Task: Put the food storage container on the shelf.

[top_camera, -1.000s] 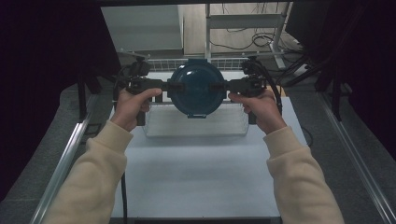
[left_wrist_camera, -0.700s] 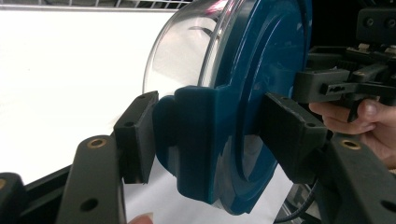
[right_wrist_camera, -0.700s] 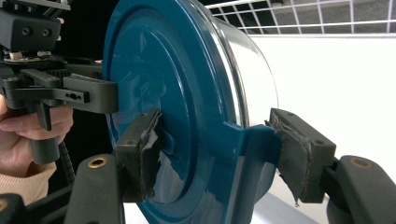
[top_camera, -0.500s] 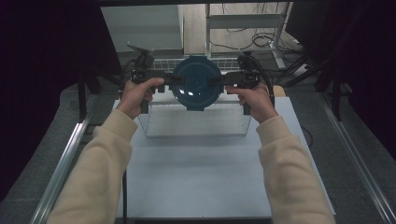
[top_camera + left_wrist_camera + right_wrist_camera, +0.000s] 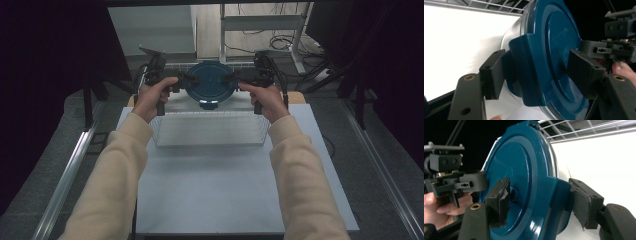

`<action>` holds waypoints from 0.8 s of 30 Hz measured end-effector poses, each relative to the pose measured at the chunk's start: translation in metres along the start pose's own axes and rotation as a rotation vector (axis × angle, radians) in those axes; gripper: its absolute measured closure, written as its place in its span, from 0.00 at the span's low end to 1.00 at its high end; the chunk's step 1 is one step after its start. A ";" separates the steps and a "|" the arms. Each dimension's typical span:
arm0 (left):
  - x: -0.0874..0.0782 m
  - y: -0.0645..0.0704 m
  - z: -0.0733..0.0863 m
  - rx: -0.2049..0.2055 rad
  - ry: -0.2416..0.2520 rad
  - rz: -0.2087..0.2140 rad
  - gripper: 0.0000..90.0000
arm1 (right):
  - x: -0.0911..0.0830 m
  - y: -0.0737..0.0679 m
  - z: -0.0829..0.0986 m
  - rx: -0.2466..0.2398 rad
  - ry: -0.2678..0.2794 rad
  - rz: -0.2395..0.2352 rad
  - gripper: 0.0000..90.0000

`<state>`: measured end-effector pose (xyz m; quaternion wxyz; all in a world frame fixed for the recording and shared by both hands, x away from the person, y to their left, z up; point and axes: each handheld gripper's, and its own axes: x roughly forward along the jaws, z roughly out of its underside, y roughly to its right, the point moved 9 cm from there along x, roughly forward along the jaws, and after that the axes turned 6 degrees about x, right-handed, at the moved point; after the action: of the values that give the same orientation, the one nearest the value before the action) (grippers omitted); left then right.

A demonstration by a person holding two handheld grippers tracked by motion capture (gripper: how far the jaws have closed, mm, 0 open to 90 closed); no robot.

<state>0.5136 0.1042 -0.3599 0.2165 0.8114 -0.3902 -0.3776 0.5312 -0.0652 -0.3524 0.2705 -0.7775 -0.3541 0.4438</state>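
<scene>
A round clear container [image 5: 511,37] with a dark blue lid [image 5: 210,80] hangs in the air above the far side of a wire basket [image 5: 207,127]. My left gripper [image 5: 182,80] is shut on the lid's left tab, and my right gripper [image 5: 232,78] is shut on the opposite tab. In the left gripper view the left gripper [image 5: 539,72] clamps the blue lid [image 5: 554,50] at its tab, with the right gripper [image 5: 614,47] beyond. In the right gripper view the right gripper [image 5: 541,202] grips the blue lid [image 5: 519,175], and the left gripper [image 5: 461,183] shows across it.
The basket stands at the back of a white mat [image 5: 225,195] on the table. Metal rails [image 5: 65,180] run along both sides. Behind the table are a shelf frame [image 5: 260,20] and loose cables on the floor.
Both grippers have carried the container up and away from me, from just over the basket to above its far edge. Both stay shut on the lid.
</scene>
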 end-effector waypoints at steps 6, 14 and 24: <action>0.008 -0.008 -0.004 -0.036 0.022 0.019 0.36 | 0.004 0.009 -0.007 0.030 0.042 0.002 0.40; 0.005 -0.013 -0.006 -0.001 0.072 -0.013 0.28 | 0.006 0.006 -0.006 -0.023 0.076 0.026 0.25; -0.026 0.003 0.014 0.182 0.071 -0.121 0.20 | -0.024 -0.011 0.005 -0.232 0.177 0.130 0.10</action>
<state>0.4905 0.1223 -0.3553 0.1324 0.8627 -0.3652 -0.3239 0.5149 -0.0768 -0.3353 0.1796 -0.8609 -0.3268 0.3461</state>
